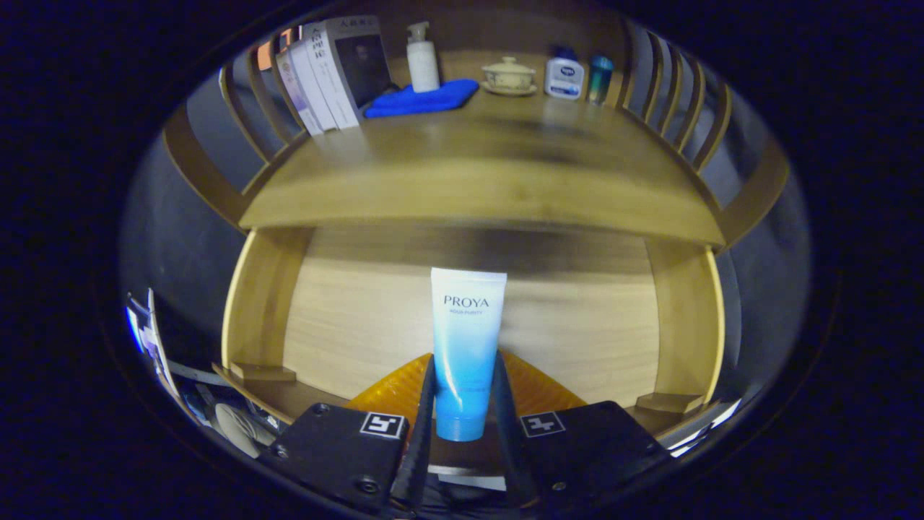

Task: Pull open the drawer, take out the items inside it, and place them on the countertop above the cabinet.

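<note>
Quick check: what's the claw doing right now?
Claw: closed on the blue-and-white plastic tube, both fingers pressing its sides, above the open wooden drawer.

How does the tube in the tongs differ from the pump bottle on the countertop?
The tube is blue-white, flat-ended and cap-down, clamped between the tongs over the open drawer. The pump bottle is plain white, upright, pump on top, standing free on a blue cloth at the back of the countertop. Both look like toiletries.

A wooden cabinet with slatted side rails stands in a dim booth; grey walls surround it.
</note>
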Action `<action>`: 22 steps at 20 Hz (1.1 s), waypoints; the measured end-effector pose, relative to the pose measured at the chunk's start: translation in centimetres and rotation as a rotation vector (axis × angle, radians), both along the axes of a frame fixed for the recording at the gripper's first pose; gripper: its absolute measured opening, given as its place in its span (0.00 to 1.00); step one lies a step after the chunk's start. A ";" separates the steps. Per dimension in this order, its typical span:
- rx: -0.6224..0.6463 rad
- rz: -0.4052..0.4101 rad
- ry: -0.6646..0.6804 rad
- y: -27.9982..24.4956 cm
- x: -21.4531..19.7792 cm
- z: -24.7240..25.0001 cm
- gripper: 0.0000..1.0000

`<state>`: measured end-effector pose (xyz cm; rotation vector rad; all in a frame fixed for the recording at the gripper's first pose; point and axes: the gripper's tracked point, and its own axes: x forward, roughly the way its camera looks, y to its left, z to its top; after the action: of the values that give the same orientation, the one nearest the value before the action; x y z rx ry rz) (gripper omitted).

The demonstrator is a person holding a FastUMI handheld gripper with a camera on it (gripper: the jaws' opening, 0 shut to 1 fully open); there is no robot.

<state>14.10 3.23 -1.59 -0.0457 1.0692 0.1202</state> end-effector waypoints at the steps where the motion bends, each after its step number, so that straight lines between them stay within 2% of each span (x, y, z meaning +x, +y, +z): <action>1: 0.003 0.005 -0.014 0.2 0.3 1.0 0.45; 7: -0.025 -0.018 -0.078 0.5 5.9 5.5 0.45; 12: -0.024 -0.060 -0.088 0.5 12.6 6.2 0.45; 15: -0.055 -0.050 -0.079 0.5 14.8 5.7 0.45; 22: -0.085 -0.084 -0.043 -0.7 16.2 4.3 0.45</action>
<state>30.31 2.57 2.72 -0.0797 1.0311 -0.0022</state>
